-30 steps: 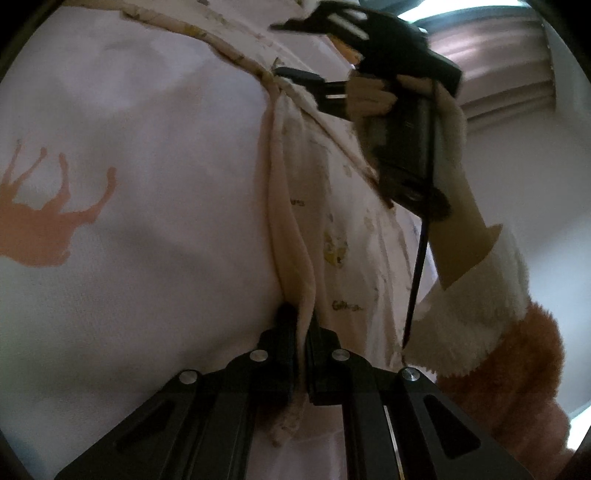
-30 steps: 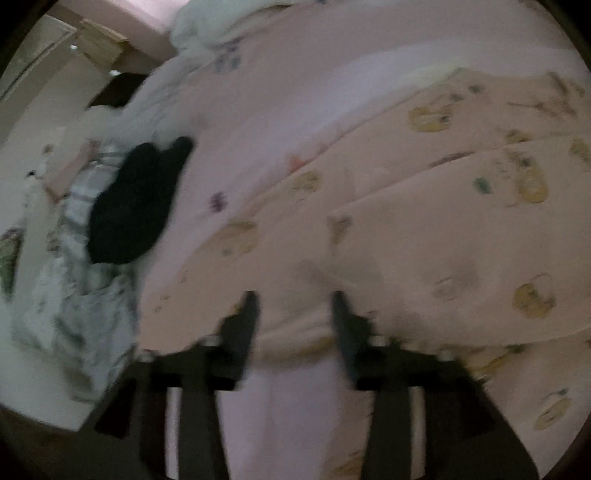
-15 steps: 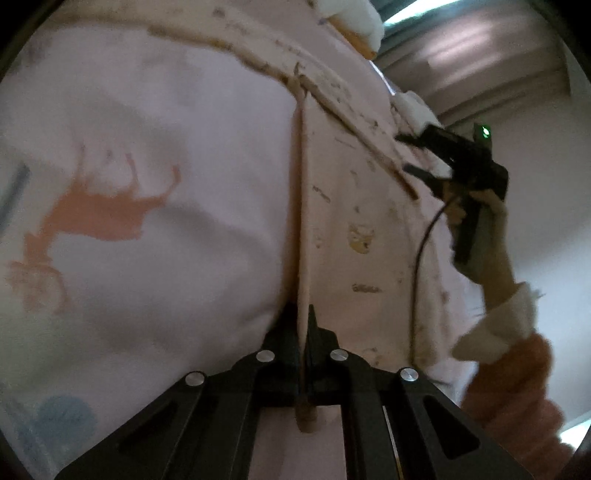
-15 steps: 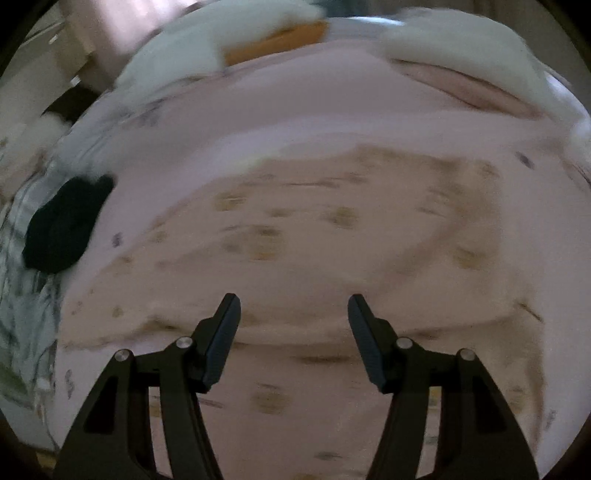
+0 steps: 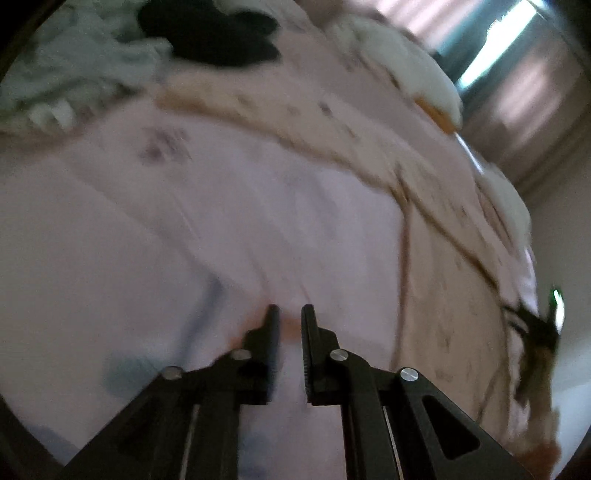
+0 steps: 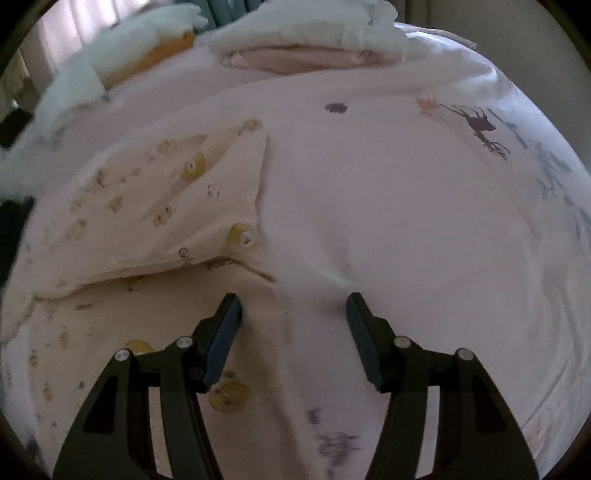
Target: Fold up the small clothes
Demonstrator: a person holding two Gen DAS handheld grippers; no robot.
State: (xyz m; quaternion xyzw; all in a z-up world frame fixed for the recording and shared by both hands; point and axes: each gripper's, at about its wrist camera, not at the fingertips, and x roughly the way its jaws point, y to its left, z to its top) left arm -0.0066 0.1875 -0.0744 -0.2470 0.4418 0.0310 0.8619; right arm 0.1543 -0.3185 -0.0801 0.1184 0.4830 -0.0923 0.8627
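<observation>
- Left gripper hovers over a pale pink bedsheet, fingers slightly apart with nothing between them; the view is blurred.
- A cream printed garment lies to the right of those fingers, stretching far ahead.
- A black clothing item sits far ahead to the left.
- Right gripper has fingers wide apart and empty.
- The cream garment, folded over, lies ahead-left of and beneath the left finger.
- White pillows lie far ahead.
</observation>
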